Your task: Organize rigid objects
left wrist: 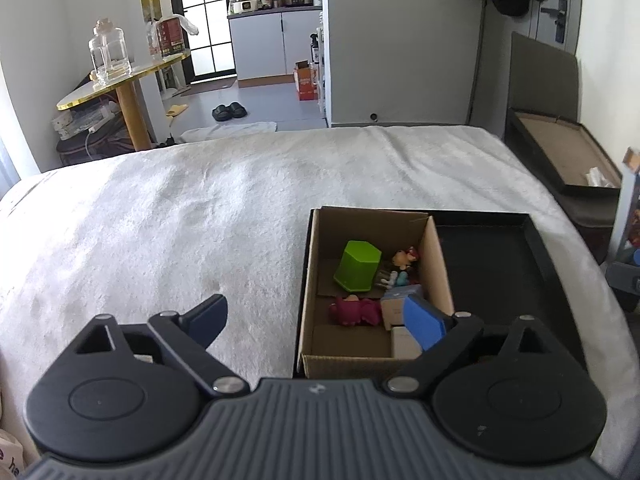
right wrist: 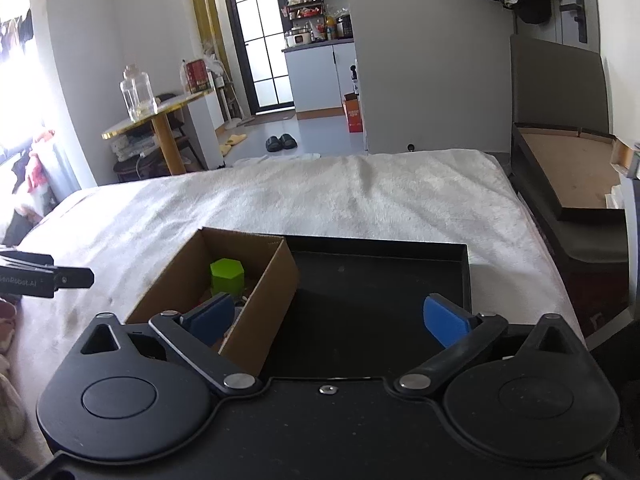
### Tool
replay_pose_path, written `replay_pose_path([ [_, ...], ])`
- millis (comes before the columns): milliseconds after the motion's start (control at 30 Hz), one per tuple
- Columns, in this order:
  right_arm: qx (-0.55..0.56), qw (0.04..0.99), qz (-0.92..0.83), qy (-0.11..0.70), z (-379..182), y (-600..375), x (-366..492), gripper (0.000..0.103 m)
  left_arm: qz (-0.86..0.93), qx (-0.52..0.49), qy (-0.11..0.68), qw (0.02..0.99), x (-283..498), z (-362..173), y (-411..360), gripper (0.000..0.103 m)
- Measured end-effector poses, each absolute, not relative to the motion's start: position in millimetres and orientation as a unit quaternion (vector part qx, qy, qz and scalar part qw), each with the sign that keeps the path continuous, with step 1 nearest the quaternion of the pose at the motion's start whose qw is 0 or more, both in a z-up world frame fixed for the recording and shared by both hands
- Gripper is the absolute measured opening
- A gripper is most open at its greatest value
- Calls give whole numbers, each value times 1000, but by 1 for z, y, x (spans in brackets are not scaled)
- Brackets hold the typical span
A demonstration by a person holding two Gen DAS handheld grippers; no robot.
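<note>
Toys lie packed in box [left wrist: 362, 354] ahead of both wide, empty fingers [left wrist: 424, 322]; bed [left wrist: 200, 216] bare; sorting judged near done.

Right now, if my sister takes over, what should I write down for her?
Left gripper: open, holding nothing, near the cardboard box.
Right gripper: open, holding nothing, over the black tray.
The green cup, red toy, little figure and small boxes lie in the cardboard box.
The black tray compartment beside it looks bare.
No loose toys show on the white blanket. Check out of view.
</note>
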State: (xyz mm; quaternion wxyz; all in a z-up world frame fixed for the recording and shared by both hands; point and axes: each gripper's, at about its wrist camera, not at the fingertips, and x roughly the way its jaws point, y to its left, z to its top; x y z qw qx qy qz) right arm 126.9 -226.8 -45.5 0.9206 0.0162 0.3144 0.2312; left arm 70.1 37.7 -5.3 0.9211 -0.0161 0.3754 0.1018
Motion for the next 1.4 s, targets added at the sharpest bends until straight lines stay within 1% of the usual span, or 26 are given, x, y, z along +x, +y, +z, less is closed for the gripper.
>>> replay_pose_path([
  [267, 35, 923, 237, 302, -29, -237, 110, 103, 90, -48, 355, 929, 42, 10, 45, 95],
  [767, 40, 936, 231, 263, -14, -243, 78, 103, 56, -47, 328, 942, 7, 22, 44, 95],
  [967, 69, 932, 235, 269, -8, -248, 69, 103, 34, -43, 334, 941, 2, 23, 39, 95],
  [1167, 62, 926, 251, 276, -7, -239, 60, 103, 24, -39, 333, 942, -2, 19, 36, 99],
  [1400, 55, 915, 273, 292, -17, -223, 54, 103, 0, -30, 334, 942, -2, 14, 27, 99],
])
